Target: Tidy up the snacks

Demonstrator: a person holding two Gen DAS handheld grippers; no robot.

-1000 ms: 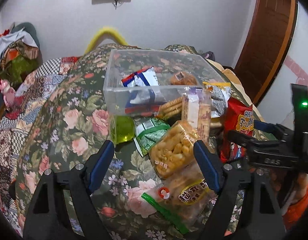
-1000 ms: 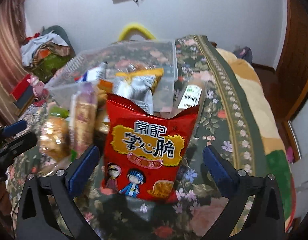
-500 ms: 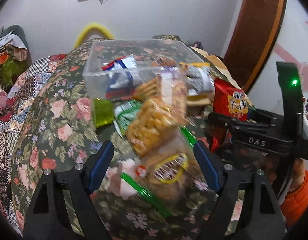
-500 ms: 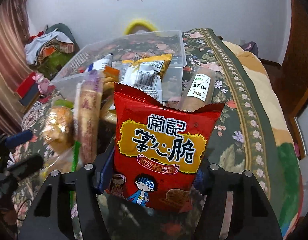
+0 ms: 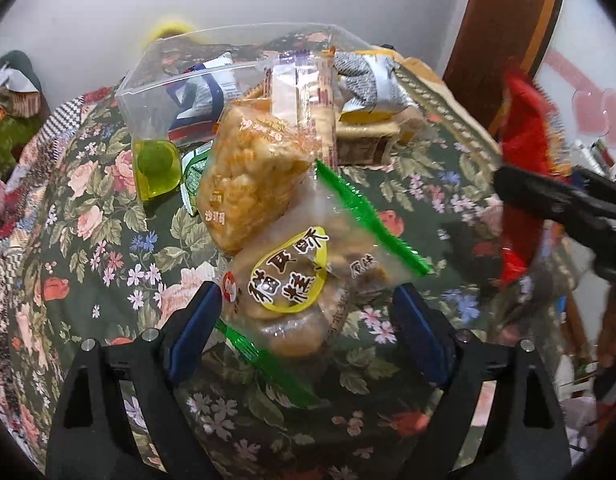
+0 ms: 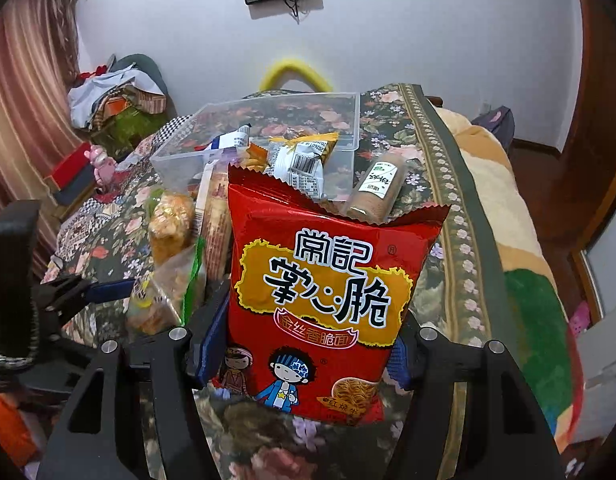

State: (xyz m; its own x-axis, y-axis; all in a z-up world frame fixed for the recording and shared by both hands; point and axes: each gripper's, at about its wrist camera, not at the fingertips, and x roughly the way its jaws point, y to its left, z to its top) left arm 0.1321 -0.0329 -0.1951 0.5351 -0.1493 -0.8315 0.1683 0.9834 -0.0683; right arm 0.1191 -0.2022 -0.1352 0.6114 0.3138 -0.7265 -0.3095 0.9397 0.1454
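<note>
- Right gripper (image 6: 304,354) pinches the red snack bag (image 6: 328,300), lifted at six o'clock from the clear box (image 6: 268,128).
- Left gripper (image 5: 308,320), just widened, straddles the cookie bag (image 5: 296,280) on the bedspread (image 5: 88,240), pads apart from it.

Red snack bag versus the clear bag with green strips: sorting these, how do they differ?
The red snack bag is opaque and clamped upright in the right gripper; the clear bag with green strips shows its contents and lies on the floral cloth between the open left gripper fingers.
</note>
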